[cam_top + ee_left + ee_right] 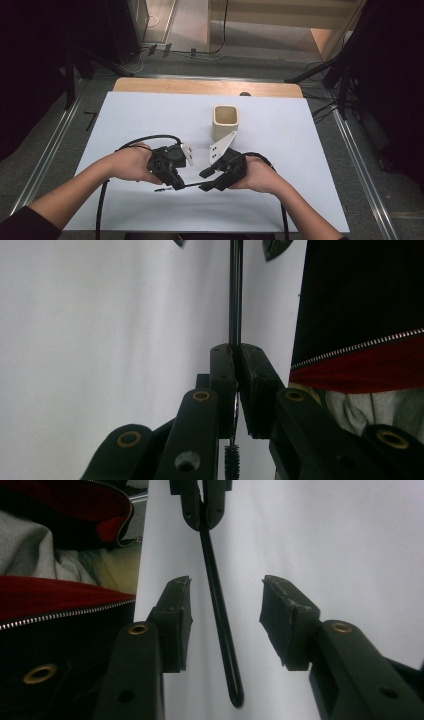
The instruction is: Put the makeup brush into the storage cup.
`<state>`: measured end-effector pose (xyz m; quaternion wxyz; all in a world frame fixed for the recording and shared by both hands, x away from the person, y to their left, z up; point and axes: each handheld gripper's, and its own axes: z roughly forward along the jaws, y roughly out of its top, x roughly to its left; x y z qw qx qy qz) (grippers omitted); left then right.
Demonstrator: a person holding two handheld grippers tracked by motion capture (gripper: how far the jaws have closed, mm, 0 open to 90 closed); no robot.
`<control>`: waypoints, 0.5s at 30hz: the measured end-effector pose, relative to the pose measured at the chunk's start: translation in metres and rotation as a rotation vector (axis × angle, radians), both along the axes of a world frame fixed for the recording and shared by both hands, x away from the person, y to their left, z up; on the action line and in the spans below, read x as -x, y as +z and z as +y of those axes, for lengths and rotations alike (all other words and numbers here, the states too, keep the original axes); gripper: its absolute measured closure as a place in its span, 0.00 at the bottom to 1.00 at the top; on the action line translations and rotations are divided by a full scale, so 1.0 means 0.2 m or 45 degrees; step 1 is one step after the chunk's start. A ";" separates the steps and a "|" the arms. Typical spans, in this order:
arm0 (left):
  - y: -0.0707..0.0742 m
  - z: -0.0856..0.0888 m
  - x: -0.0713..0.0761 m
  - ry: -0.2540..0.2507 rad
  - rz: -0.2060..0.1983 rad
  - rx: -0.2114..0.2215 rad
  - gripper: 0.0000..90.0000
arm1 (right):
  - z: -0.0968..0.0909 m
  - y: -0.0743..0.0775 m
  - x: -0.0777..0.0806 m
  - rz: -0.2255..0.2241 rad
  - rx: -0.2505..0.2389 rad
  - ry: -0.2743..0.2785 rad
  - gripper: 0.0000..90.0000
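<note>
While the left gripper (235,365) clamps a thin black brush (235,295) between its shut pads, the rod runs out beyond them and passes through the wide gap of the right gripper (227,615), whose spread pads (285,615) do not touch it. A clean handover, I judge, needs the right jaws centred on the rod and closed before the left lets go. The left gripper view shows bristles behind the pads; the high view adds a cream cup (225,121) well beyond both grippers on the white table (300,190).
</note>
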<state>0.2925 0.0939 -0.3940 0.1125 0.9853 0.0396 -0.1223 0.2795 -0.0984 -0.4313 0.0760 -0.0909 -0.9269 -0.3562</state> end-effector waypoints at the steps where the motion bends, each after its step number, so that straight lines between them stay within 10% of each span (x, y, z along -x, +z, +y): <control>1: 0.00 0.00 0.00 0.004 0.006 0.002 0.95 | 0.00 0.00 0.00 -0.001 0.005 0.006 0.69; 15: -0.01 -0.04 0.03 -0.032 0.028 0.010 0.95 | 0.02 -0.05 0.04 0.015 -0.053 0.101 0.96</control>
